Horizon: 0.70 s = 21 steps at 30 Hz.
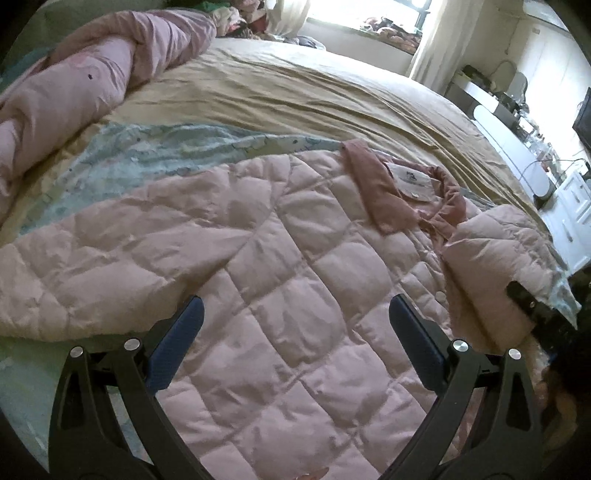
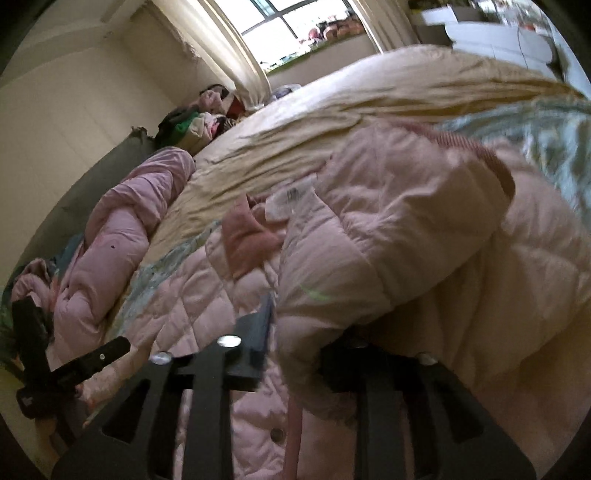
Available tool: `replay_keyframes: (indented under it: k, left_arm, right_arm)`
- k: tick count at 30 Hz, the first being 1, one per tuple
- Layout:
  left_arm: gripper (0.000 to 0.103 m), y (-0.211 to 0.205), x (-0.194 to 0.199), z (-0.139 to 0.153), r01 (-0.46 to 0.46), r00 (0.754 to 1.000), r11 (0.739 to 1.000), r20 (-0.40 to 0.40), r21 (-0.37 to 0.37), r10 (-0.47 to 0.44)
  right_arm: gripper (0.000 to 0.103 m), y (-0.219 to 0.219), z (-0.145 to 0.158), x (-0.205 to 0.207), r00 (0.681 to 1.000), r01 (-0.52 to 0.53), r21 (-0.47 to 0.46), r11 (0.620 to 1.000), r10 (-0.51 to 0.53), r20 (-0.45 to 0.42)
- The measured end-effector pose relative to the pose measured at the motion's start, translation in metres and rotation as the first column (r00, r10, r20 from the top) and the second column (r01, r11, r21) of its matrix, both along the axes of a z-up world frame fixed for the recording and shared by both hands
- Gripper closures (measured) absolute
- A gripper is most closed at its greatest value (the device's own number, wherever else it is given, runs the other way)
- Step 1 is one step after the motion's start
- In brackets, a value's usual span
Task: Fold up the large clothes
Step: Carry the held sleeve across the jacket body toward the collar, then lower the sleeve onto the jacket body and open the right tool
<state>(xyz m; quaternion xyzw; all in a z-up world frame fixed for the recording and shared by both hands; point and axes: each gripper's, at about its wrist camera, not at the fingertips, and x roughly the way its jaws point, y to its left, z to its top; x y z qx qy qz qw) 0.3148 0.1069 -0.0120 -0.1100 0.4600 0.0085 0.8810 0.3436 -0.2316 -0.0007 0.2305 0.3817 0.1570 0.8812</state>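
Daylight pours from the blown-out bright window (image 1: 365, 14) far ahead of the jaws, leaving the room evenly lit with soft shadows. Both fisheye views bend strongly toward dark vignetted corners. The right wrist view is motion-blurred, especially the lifted pale pink quilted jacket (image 2: 424, 229) above the jaws.

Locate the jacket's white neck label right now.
Left wrist view: the white label sits upper right of centre, inside the dusty-pink collar of the quilted pink jacket spread on the bed, beyond the open left gripper.
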Motion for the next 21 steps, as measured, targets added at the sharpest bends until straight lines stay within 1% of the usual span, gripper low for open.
replay_keyframes:
  k: [1, 2, 4, 5, 7, 8, 9, 10, 11, 13, 17, 21]
  left_arm:
    - [0.009, -0.001, 0.0, -0.002, 0.004, 1.0, 1.0, -0.006, -0.011, -0.004]
    - [0.009, -0.001, 0.0, -0.003, 0.006, 1.0, 1.0, -0.01, -0.018, -0.006]
    - [0.009, -0.002, 0.001, -0.005, 0.008, 1.0, 0.999, -0.018, -0.034, -0.009]
    - [0.009, -0.002, 0.001, -0.006, 0.009, 1.0, 0.999, -0.02, -0.043, -0.01]
    - [0.009, -0.001, 0.0, -0.006, 0.01, 1.0, 0.998, -0.025, -0.065, -0.012]
    - [0.009, -0.001, 0.0, -0.006, 0.009, 1.0, 0.997, -0.025, -0.072, -0.011]
    - [0.009, 0.0, 0.0, -0.005, 0.008, 1.0, 0.997, -0.024, -0.081, -0.01]
    - [0.009, 0.0, 0.0, -0.005, 0.006, 1.0, 0.996, -0.024, -0.088, -0.008]
    - [0.009, 0.0, -0.001, -0.003, 0.004, 1.0, 0.995, -0.022, -0.099, -0.006]
    - [0.009, 0.001, -0.003, 0.0, 0.002, 1.0, 0.992, -0.016, -0.125, -0.004]
    - [0.009, 0.002, -0.006, 0.009, 0.012, 1.0, 0.978, 0.006, -0.207, -0.011]
    - [0.009, 0.012, -0.009, 0.019, -0.005, 0.999, 0.959, 0.037, -0.282, 0.016]
  right_arm:
    - [0.051, -0.001, -0.001, -0.002, 1.0, 0.0, 0.021, 1.0, 0.0, -0.01]
    - [0.045, -0.003, -0.001, -0.004, 1.0, 0.006, 0.031, 1.0, -0.005, -0.012]
    - [0.042, -0.009, 0.001, -0.01, 0.999, 0.048, 0.034, 0.998, -0.047, -0.011]
    - [0.041, -0.016, 0.001, -0.012, 0.997, 0.077, 0.04, 0.996, -0.077, -0.013]
    - [0.041, -0.035, -0.001, -0.016, 0.989, 0.15, 0.107, 0.983, -0.148, -0.032]
    - [0.044, -0.042, -0.001, -0.018, 0.984, 0.179, 0.143, 0.973, -0.175, -0.04]
    - [0.052, -0.047, -0.001, -0.018, 0.983, 0.181, 0.165, 0.97, -0.177, -0.039]
    - [0.065, -0.047, 0.001, -0.017, 0.985, 0.173, 0.17, 0.97, -0.171, -0.029]
    - [0.069, -0.044, 0.006, -0.017, 0.987, 0.158, 0.148, 0.976, -0.159, -0.003]
    - [0.073, -0.036, 0.018, -0.021, 0.989, 0.13, 0.103, 0.986, -0.137, 0.055]
    - [0.075, -0.005, 0.039, -0.027, 0.985, 0.046, 0.008, 0.999, -0.047, 0.167]
    - [0.075, 0.031, 0.042, -0.028, 0.976, -0.02, -0.101, 0.995, 0.041, 0.214]
